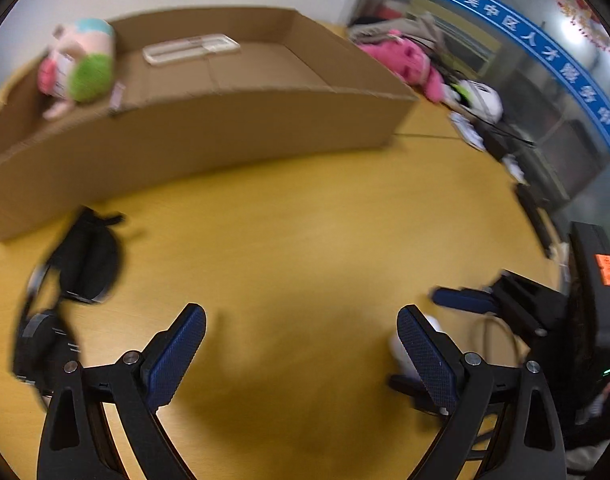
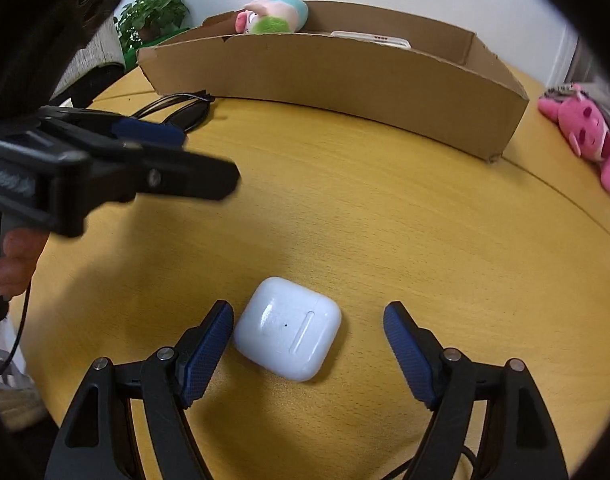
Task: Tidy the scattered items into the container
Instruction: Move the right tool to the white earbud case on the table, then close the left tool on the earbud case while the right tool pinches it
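A shallow cardboard box (image 1: 209,132) (image 2: 345,76) lies at the back of the yellow table. In it are a pastel plush toy (image 1: 79,66) (image 2: 275,14) and a clear flat case (image 1: 191,48) (image 2: 371,39). A white earbud case (image 2: 287,328) lies on the table between the fingers of my right gripper (image 2: 308,344), which is open around it, the left pad almost touching. My left gripper (image 1: 301,352) is open and empty above bare table. Black headphones (image 1: 65,280) lie to its left. The right gripper shows at its right (image 1: 465,300); the left gripper shows in the right wrist view (image 2: 153,136).
A pink plush (image 1: 405,60) (image 2: 585,136) and cluttered cables and papers (image 1: 477,116) lie at the table's far right. A potted plant (image 2: 153,12) stands behind the box's left end. A black cable (image 2: 177,108) runs beside the box.
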`<state>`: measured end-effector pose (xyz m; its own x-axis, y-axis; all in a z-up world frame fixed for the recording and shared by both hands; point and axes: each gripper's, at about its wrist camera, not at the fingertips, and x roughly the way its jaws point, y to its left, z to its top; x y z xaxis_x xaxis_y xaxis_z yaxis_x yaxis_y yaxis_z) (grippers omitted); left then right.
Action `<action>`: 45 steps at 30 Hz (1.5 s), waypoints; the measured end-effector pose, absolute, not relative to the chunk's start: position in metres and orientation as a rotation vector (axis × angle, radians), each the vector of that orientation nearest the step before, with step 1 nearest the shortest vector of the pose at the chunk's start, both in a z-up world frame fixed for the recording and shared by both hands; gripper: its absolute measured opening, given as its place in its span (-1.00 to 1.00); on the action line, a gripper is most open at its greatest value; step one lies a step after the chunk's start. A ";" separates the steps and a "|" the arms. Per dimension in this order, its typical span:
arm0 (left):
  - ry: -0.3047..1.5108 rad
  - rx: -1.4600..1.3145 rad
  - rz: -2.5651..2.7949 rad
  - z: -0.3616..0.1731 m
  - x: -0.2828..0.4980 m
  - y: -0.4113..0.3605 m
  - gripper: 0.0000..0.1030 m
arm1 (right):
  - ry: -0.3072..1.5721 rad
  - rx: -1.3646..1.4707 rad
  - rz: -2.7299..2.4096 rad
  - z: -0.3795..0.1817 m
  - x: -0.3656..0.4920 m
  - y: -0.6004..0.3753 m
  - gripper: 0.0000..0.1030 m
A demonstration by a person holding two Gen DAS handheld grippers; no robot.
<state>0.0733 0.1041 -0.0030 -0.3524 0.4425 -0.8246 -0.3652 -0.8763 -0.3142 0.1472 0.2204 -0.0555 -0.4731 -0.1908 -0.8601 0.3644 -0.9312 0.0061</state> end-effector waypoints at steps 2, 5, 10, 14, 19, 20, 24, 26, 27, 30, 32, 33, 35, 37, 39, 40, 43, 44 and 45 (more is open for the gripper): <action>-0.107 -1.406 2.234 -0.003 0.074 0.105 0.91 | 0.264 1.369 -2.441 -0.056 0.150 0.220 0.52; -0.132 -1.408 2.210 -0.004 0.077 0.104 0.91 | 0.262 1.345 -2.451 -0.056 0.151 0.221 0.52; -0.123 -1.432 2.164 -0.012 0.075 0.109 0.89 | 0.267 1.315 -2.460 -0.058 0.151 0.222 0.48; -0.080 -1.435 2.100 -0.016 0.075 0.120 0.86 | 0.271 1.279 -2.457 -0.056 0.152 0.224 0.25; -0.047 -1.402 1.971 -0.016 0.080 0.139 0.83 | 0.285 1.240 -2.437 -0.057 0.148 0.215 0.00; -0.030 -1.397 1.948 -0.016 0.082 0.144 0.83 | 0.286 1.235 -2.431 -0.057 0.149 0.213 0.00; 0.032 -1.385 1.865 -0.015 0.092 0.160 0.51 | 0.269 1.197 -2.409 -0.057 0.153 0.211 -0.01; 0.037 -1.391 1.830 -0.015 0.095 0.165 0.20 | 0.252 1.174 -2.388 -0.056 0.157 0.209 -0.01; 0.036 -1.396 1.826 -0.015 0.096 0.166 0.06 | 0.255 1.152 -2.383 -0.055 0.160 0.206 -0.01; 0.020 -1.417 1.827 -0.016 0.094 0.164 0.01 | 0.292 1.112 -2.400 -0.051 0.165 0.201 -0.02; 0.002 -1.430 1.825 -0.017 0.094 0.162 -0.04 | 0.274 1.115 -2.392 -0.050 0.165 0.202 -0.02; 0.007 -1.436 1.832 -0.016 0.094 0.162 -0.09 | 0.274 1.120 -2.388 -0.050 0.165 0.202 -0.02; 0.023 -1.440 1.851 -0.013 0.094 0.161 -0.27 | 0.288 1.135 -2.383 -0.052 0.164 0.200 -0.02; 0.000 -1.441 1.847 -0.012 0.091 0.157 -0.40 | 0.283 1.140 -2.378 -0.051 0.163 0.200 -0.02; -0.026 -1.440 1.847 -0.010 0.088 0.153 -0.46 | 0.264 1.150 -2.373 -0.048 0.160 0.202 -0.03; -0.025 -1.437 1.851 -0.009 0.087 0.153 -0.47 | 0.256 1.153 -2.373 -0.047 0.158 0.202 -0.04; -0.006 -1.424 1.857 -0.005 0.087 0.158 -0.54 | 0.257 1.146 -2.382 -0.040 0.153 0.204 -0.15; -0.006 -1.420 1.861 -0.004 0.086 0.159 -0.55 | 0.255 1.145 -2.381 -0.039 0.152 0.205 -0.16; -0.010 -1.420 1.860 -0.003 0.085 0.158 -0.57 | 0.253 1.145 -2.377 -0.038 0.151 0.205 -0.16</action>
